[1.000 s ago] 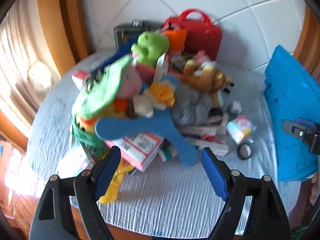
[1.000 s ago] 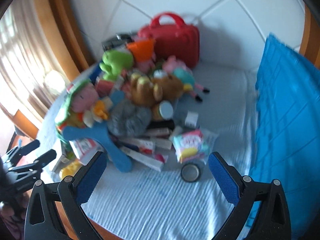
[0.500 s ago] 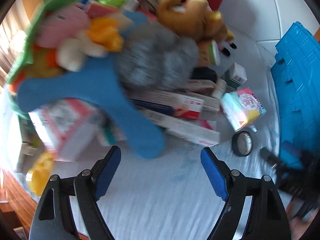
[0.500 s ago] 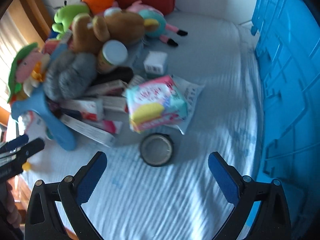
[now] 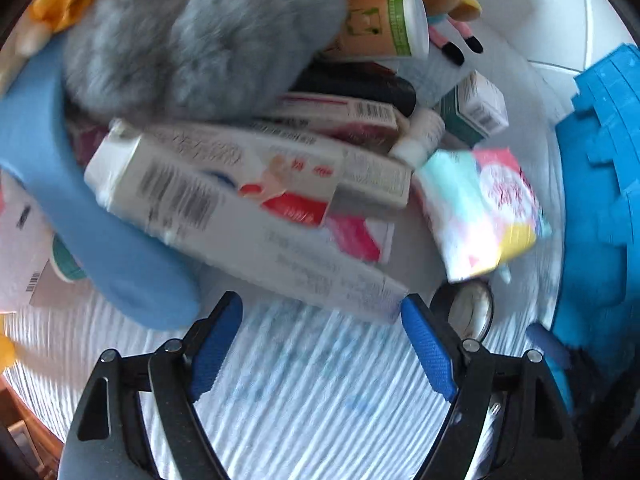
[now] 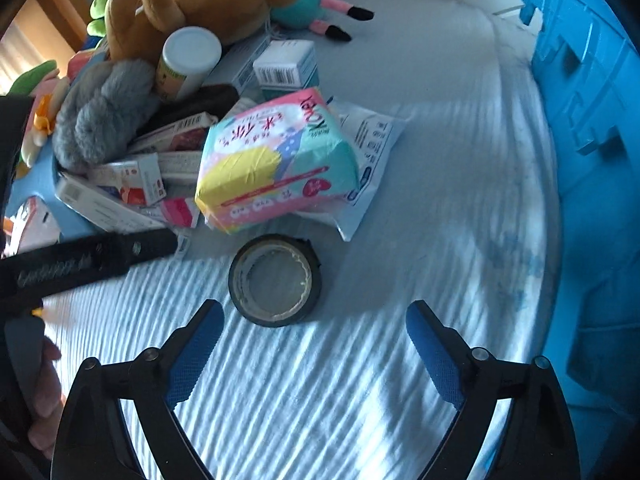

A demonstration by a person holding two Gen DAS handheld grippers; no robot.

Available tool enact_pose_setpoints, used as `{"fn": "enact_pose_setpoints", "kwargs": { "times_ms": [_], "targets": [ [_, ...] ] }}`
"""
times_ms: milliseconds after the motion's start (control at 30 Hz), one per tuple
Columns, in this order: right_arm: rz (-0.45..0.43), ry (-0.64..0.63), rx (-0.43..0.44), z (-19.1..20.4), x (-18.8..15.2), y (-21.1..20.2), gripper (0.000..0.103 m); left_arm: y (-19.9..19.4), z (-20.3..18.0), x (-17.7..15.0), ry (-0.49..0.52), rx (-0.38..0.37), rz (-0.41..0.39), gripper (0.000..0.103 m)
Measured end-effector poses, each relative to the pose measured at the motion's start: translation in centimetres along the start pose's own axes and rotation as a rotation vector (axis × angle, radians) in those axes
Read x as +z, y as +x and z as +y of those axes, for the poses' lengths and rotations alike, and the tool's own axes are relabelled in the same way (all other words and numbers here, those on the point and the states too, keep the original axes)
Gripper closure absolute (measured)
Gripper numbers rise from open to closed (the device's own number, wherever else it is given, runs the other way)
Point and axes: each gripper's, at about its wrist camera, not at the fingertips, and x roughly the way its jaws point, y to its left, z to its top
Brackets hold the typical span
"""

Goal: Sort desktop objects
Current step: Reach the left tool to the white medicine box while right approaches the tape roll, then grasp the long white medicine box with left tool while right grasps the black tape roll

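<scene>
Two grippers over striped worktop [image 6: 440, 208]: left gripper [image 5: 322, 322] fingers apart, empty, just short of long white carton [image 5: 248, 220]; right gripper [image 6: 314, 330] fingers apart, lately narrowing, empty, near black tape roll [image 6: 275, 280]. Pastel tissue pack [image 6: 276, 160] behind roll; blue crate [image 6: 592, 160] alongside.

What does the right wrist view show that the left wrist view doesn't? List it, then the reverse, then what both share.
Only the right wrist view: the brown bear plush, the green plush, the flat white pouch under the tissue pack, and the full roll of black tape.

Only the left wrist view: the blue plush limb and the long box's barcode.

Both: the pastel tissue pack, grey furry toy, white-capped bottle, blue crate and striped cloth.
</scene>
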Motion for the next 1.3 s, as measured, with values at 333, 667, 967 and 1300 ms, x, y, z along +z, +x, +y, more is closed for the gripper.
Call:
{"fn": "enact_pose_setpoints", "kwargs": {
  "times_ms": [333, 667, 967, 1300],
  "targets": [
    [0.008, -0.008, 0.044, 0.3, -0.6, 0.4, 0.008, -2.2, 5.6, -3.8, 0.0, 0.127, -0.002, 0.039],
    [-0.002, 0.008, 0.017, 0.0, -1.5, -0.7, 0.005, -2.9, 1.6, 0.2, -0.075, 0.068, -0.09, 0.039],
    [0.016, 0.011, 0.034, -0.4, -2.2, -0.4, 0.0, 0.3, 1.2, -1.0, -0.014, 0.092, -0.043, 0.026],
    [0.004, -0.046, 0.048, 1.5, -1.5, 0.1, 0.0, -0.4, 6.4, -8.5, 0.094, 0.154, -0.001, 0.06]
  ]
}}
